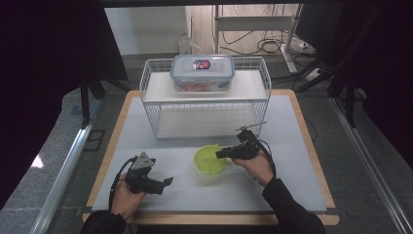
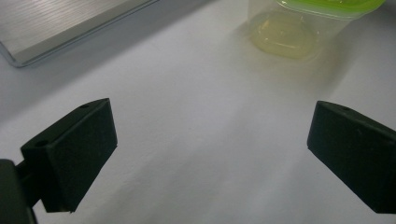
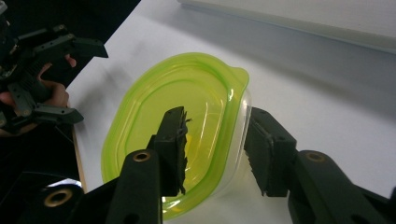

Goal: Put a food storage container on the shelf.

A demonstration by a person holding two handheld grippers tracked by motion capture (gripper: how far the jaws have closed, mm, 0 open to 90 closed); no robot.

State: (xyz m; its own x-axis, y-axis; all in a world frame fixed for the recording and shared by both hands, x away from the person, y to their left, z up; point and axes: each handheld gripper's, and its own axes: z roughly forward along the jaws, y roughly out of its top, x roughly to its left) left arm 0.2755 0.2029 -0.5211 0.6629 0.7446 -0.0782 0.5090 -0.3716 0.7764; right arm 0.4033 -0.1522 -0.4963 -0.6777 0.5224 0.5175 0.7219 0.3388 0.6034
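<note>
White table mat (image 1: pixel 292 185) carries 1 green-lidded container (image 1: pixel 210 160) before the wire rack (image 1: pixel 151 83). Right gripper (image 3: pixel 215 149) straddles its rim, jaws part-open, gripping nothing; closing seems next. Left gripper (image 2: pixel 210 158) wide open, empty.

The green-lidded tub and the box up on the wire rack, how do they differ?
The green-lidded tub is oval and sits on the table mat; the box is rectangular and sits on the wire rack. The tub's lid is lime green, the box's clear with a sticker. Both are translucent plastic with lids on.
</note>
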